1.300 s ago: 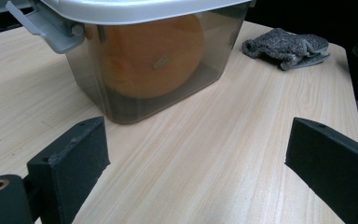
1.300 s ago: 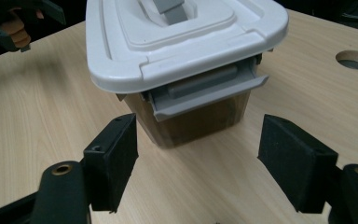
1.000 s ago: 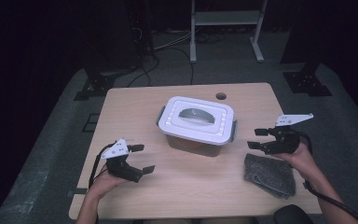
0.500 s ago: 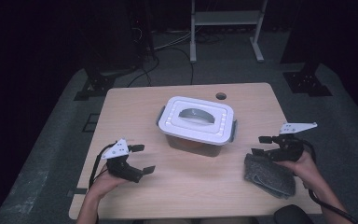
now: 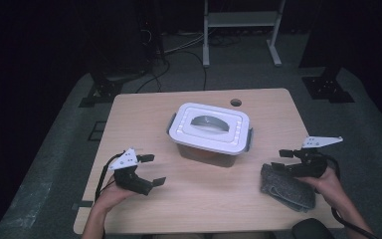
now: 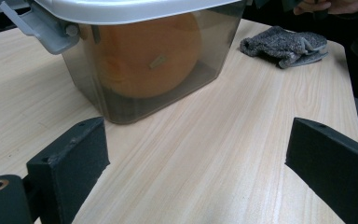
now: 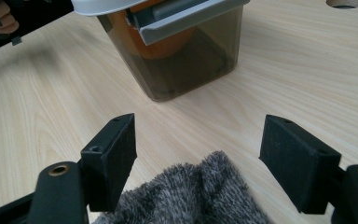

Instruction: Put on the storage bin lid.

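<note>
Right tool [image 5: 284,160] jaws wide apart, gripping nothing, poised just above grey cloth [image 5: 286,186]; cloth edge lies between jaws in right gripper view. Cloth rests at right front of bench [image 5: 144,119], apart from lidded box [image 5: 210,132]. Left tool [image 5: 152,169] jaws wide apart, empty, at left front.

The table [image 5: 144,124] is pale wood-grain laminate, smooth with a soft sheen. The storage box [image 6: 168,70] has smoky, see-through plastic walls, fairly glossy, under a white plastic lid [image 5: 210,127] with grey plastic latches [image 6: 42,30]. Inside sits something orange [image 6: 144,56] and smooth-skinned. The grey cloth [image 5: 286,186] looks like thick, nubby terry, rough and matt. Each claw, left [image 5: 149,169] and right [image 5: 281,159], is matt black plastic with slightly grainy pads [image 7: 114,156].
</note>
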Action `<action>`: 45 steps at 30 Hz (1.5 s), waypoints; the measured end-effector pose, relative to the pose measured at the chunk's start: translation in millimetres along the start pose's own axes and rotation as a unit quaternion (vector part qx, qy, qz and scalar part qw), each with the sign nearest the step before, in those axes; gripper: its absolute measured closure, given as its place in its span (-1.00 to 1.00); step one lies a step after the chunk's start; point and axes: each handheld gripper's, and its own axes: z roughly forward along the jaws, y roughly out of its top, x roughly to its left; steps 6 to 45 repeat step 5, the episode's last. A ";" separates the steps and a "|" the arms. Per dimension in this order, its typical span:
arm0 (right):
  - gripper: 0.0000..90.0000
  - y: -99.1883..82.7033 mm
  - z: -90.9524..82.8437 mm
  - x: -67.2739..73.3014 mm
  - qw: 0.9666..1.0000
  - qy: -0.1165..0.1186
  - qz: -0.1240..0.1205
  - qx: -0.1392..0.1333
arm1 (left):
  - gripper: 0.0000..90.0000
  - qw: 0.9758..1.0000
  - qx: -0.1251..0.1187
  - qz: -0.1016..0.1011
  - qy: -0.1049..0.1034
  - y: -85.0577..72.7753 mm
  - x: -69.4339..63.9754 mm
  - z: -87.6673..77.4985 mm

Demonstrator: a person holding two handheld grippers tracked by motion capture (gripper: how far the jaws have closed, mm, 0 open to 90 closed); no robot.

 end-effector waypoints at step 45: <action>-0.44 -4.0 -1.2 1.5 1.000 -0.001 0.001 0.001 | -0.90 1.000 0.002 0.004 -0.002 0.8 -0.3 0.7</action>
